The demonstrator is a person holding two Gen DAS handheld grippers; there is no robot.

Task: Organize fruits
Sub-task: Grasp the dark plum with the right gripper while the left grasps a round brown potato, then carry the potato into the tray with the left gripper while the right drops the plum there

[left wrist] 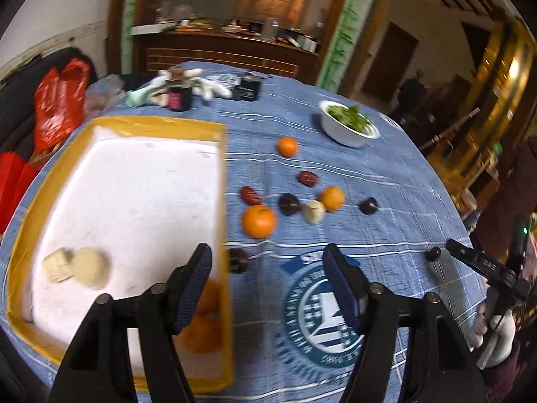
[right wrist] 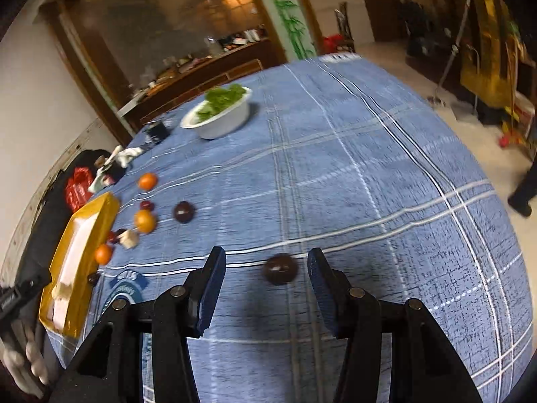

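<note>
A: Blue plaid tablecloth in both views. Yellow-rimmed tray with a white liner sits at the left of the left wrist view, long axis running away from the camera. What's hidden?

B: Tray's near edge is behind the left gripper. Two orange fruits in its near right corner are blurred and partly behind the left finger. Two pale lumps on the liner, can't say what they are.

A: Loose fruit?

B: On the cloth right of the tray: three tangerines, two red dates lying long axis roughly left-right, several dark round fruits, and one pale chunk touching a tangerine. One dark fruit is just beside the tray wall, half hidden by it.

A: Grippers?

B: Both spread wide, holding nothing. Right gripper has a dark round fruit between its fingertips, closer to the right finger, touching neither.

A: Any text?

B: Round teal-and-white emblem printed on the cloth; lettering around its ring is blurred, unreadable. Dark jar at the far edge has a pink label, also unreadable. White bowl of greens sits well apart from the fruit.
</note>
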